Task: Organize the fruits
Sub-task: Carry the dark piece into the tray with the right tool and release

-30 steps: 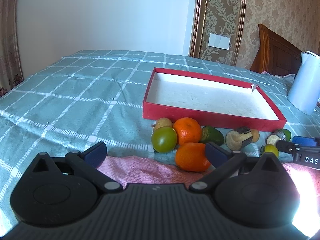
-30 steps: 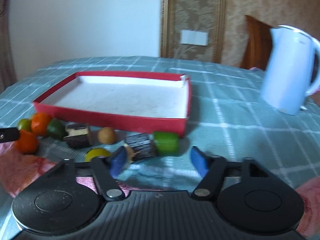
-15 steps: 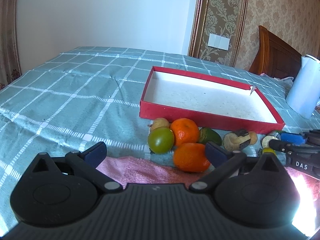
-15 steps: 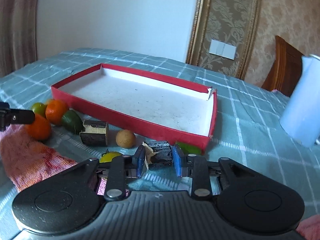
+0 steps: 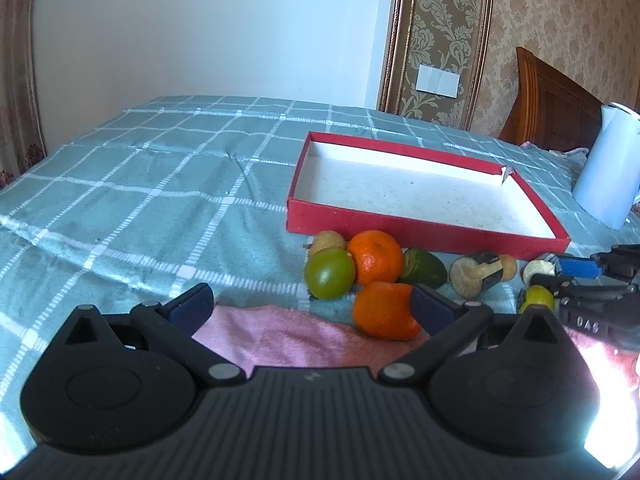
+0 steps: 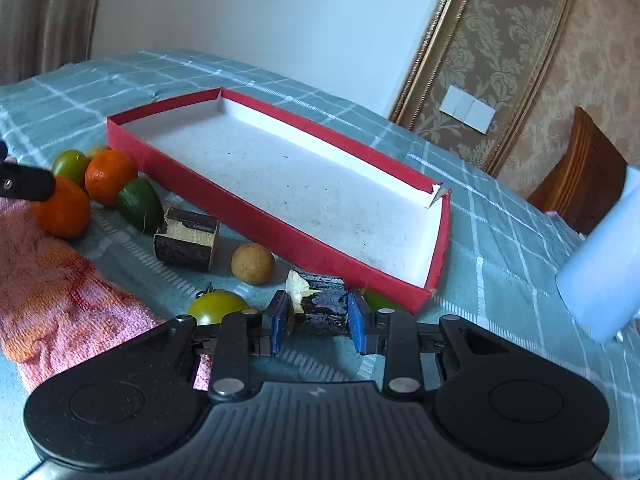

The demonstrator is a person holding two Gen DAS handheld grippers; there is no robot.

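Clamped right tongs (image 6: pixel 316 322) onto dark stub (image 6: pixel 322 304) at bottom center w/ wrist rolled, prob. bound for red tray (image 6: pixel 280 236); left tongs (image 5: pixel 308 308) hung open, gripping nothing.

A home is shown — a bedroom, by the signs. A carved wooden headboard (image 5: pixel 556 100) is seen at two o'clock, against damask wallpaper (image 5: pixel 560 20) edged with a gilt moulding (image 5: pixel 390 36). A white wall switch (image 5: pixel 438 80) is mounted at one o'clock, and a patterned curtain (image 5: pixel 16 60) hangs at nine o'clock. The surface is covered by a teal checked cloth (image 5: pixel 140 168) — whether a bed or a table lies beneath cannot be told. A white kettle (image 5: pixel 608 168) is set at three o'clock.
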